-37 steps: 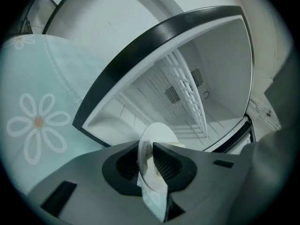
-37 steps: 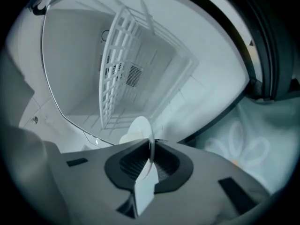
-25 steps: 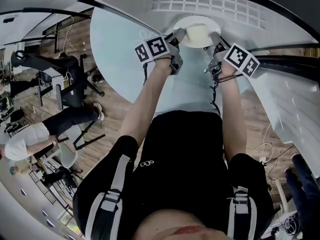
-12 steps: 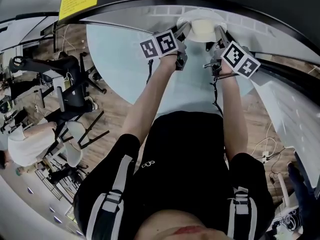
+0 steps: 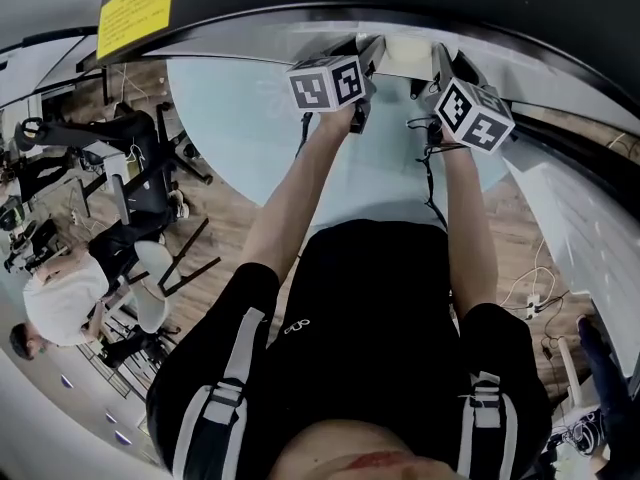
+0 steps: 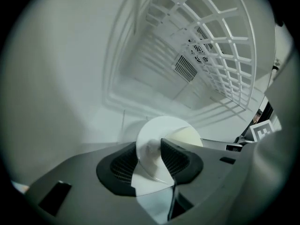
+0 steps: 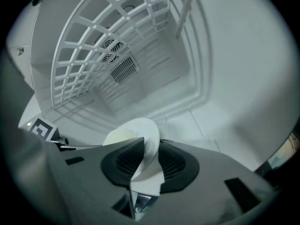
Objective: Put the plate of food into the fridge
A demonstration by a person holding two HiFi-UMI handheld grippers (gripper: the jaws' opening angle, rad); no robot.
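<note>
surface: white fridge floor (image 6: pixel 108 125) | load: plate (image 6: pixel 154 135) with pale food (image 6: pixel 187 137) | seated on floor: cannot tell

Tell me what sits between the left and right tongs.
The plate, shown in the head view. The left tongs are opening with its rim between their jaws; the right tongs clamp the opposite rim, as each gripper view shows.

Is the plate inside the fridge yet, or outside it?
In: white walls of the fridge surround the plate, a wire shelf above it.
</note>
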